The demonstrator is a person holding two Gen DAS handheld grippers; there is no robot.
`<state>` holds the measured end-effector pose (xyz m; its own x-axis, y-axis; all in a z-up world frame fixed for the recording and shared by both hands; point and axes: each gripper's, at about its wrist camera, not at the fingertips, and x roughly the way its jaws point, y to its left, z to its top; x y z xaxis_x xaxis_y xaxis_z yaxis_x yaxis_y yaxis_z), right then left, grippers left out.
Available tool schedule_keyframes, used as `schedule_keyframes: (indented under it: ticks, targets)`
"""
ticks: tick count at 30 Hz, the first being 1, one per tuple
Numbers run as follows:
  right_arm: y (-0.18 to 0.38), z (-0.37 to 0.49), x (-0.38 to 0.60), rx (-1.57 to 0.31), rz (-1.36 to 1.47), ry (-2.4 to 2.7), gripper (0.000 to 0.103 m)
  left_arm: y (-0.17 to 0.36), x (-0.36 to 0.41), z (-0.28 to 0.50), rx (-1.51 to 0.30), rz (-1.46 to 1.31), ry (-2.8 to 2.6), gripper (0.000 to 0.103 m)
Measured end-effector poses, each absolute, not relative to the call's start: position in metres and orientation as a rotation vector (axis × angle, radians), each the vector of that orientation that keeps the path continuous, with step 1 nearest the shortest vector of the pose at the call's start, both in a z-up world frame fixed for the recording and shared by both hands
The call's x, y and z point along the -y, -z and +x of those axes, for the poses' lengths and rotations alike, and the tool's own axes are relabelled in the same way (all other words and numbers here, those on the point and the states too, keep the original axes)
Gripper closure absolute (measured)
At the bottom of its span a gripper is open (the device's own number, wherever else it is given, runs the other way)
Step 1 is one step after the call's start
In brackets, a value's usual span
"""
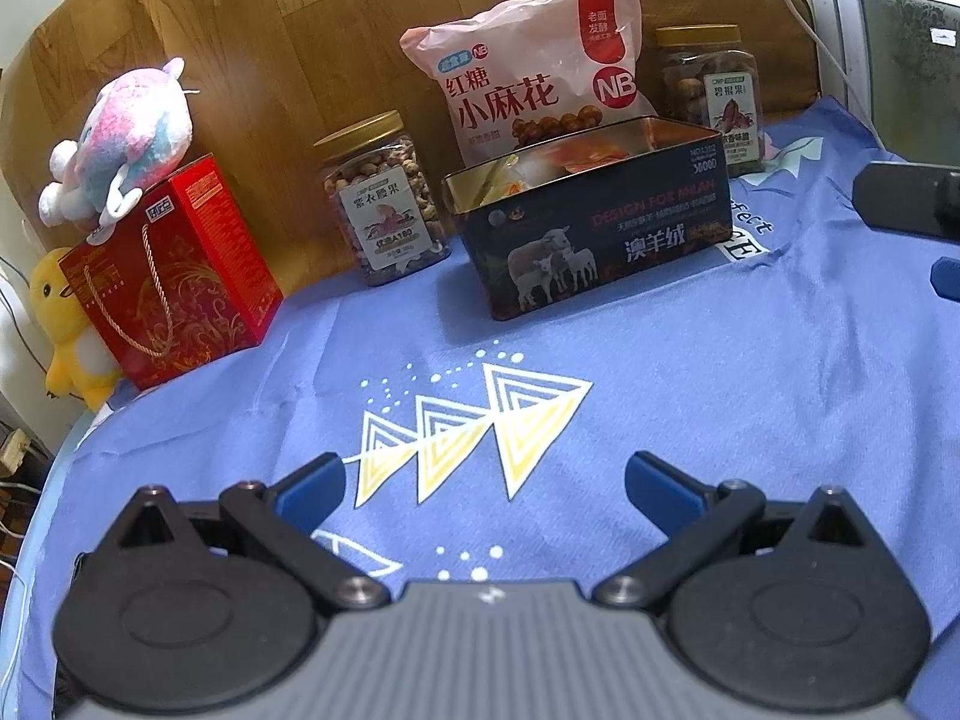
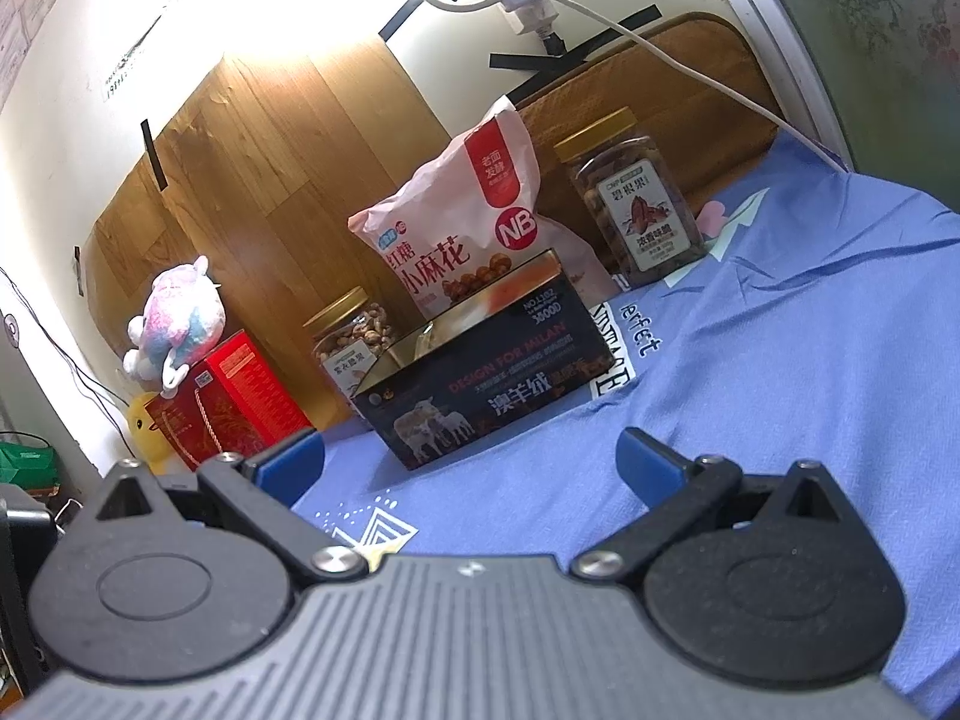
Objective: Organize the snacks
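A dark open tin box [image 1: 600, 228] with sheep printed on it stands on the blue cloth [image 1: 660, 390]; snack packets lie inside it. It also shows in the right wrist view [image 2: 486, 378]. Behind it leans a pink snack bag [image 1: 528, 72] [image 2: 468, 228]. A nut jar [image 1: 384, 198] [image 2: 354, 336] stands to its left and a second jar [image 1: 714, 90] [image 2: 636, 204] to its right. My left gripper [image 1: 483, 480] is open and empty, low over the cloth. My right gripper [image 2: 468, 456] is open and empty; part of it shows at the left wrist view's right edge [image 1: 924, 216].
A red gift box [image 1: 174, 276] [image 2: 234, 402] stands at the left with a pink plush [image 1: 120, 138] [image 2: 174, 318] on top and a yellow plush [image 1: 66, 330] beside it. A wooden board [image 1: 288, 42] backs the table. A white cable [image 2: 660, 54] hangs at the right.
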<state>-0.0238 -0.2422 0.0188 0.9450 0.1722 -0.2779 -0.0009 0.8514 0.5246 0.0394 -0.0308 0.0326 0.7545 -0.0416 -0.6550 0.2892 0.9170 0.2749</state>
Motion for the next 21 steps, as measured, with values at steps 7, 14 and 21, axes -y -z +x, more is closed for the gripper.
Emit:
schedule_keyframes:
  ticks: [7, 14, 21]
  targets:
    - [-0.0194, -0.0238, 0.2420, -0.325, 0.546, -0.090, 0.000, -0.0313, 0.0297, 0.0397, -0.704, 0.377, 0.182, 0.000]
    - [-0.0198, -0.0237, 0.2412, -0.324, 0.542, -0.088, 0.000, -0.0304, 0.0291, 0.0398, -0.715, 0.376, 0.178, 0.000]
    - [-0.0202, -0.0231, 0.2412, -0.325, 0.540, -0.087, 0.000, -0.0299, 0.0285, 0.0403, -0.713, 0.381, 0.174, 0.000]
